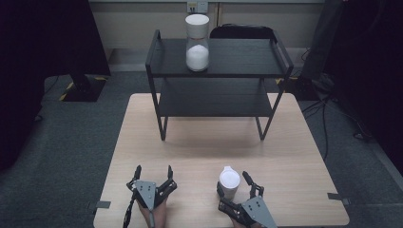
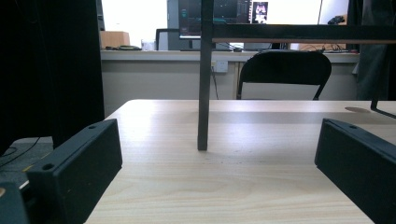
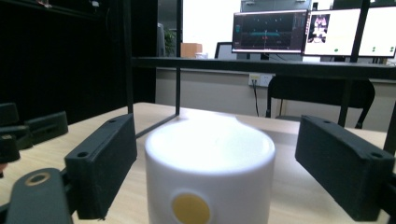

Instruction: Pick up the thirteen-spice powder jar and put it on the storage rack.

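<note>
From above, a white cup (image 1: 229, 183) stood near the front edge of the wooden table (image 1: 199, 142), between the spread jaws of the right gripper (image 1: 235, 184), while the left gripper (image 1: 153, 172) rested open beside it. The left gripper view showed its jaws wide apart over bare tabletop before a black shelf rack (image 2: 203, 74). In the right gripper view, the cup (image 3: 209, 172) sat between the jaws with gaps on both sides.

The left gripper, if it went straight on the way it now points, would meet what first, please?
Most likely the front leg of the black shelf rack, which stands upright almost dead ahead between the left gripper jaws. Only bare table lies before it, though depth is hard to judge.
</note>
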Tool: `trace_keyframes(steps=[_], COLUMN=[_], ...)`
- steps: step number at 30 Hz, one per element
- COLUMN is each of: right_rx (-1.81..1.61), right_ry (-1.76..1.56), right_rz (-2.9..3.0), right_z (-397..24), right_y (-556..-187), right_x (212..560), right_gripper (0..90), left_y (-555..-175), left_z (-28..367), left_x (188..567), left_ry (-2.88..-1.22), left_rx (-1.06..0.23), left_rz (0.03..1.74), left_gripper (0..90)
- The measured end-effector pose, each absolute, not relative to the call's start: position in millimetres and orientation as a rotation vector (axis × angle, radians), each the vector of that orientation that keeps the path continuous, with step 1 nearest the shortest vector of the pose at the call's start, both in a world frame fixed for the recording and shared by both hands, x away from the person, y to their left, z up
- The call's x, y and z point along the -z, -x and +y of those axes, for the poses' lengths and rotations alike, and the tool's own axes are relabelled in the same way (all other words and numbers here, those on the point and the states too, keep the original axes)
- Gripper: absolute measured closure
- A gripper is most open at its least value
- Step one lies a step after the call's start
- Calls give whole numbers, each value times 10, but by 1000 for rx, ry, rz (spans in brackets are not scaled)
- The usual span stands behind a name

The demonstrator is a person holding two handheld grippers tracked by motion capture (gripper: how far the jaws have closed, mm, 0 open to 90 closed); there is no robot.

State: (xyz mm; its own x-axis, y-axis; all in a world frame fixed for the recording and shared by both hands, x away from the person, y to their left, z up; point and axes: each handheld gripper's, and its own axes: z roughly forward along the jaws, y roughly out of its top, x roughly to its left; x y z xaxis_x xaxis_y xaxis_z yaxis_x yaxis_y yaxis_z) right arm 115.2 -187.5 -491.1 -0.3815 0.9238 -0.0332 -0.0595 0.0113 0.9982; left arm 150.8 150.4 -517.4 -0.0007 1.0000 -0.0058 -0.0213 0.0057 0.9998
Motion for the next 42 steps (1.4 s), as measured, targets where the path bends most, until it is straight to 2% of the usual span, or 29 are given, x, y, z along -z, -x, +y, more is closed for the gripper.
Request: trace_keyframes(steps=[9, 26, 42], right_rx=[-1497, -1506, -1493], right_ry=[-975, -983, -970], right_rz=[1491, 1531, 1538], right_z=[-1884, -1900, -1903], right_y=[-1174, -1228, -1228], right_x=[4986, 4989, 4981], right_gripper=[155, 294, 301], left_y=[-1508, -1508, -1508], left_z=[1508, 1508, 1507], left_x=[5173, 5173, 5173], left_ry=[-1191, -1191, -1191], left_rx=[-1213, -1213, -1213], left_rz=[1194, 1195, 1194], left_gripper=[1, 1, 1])
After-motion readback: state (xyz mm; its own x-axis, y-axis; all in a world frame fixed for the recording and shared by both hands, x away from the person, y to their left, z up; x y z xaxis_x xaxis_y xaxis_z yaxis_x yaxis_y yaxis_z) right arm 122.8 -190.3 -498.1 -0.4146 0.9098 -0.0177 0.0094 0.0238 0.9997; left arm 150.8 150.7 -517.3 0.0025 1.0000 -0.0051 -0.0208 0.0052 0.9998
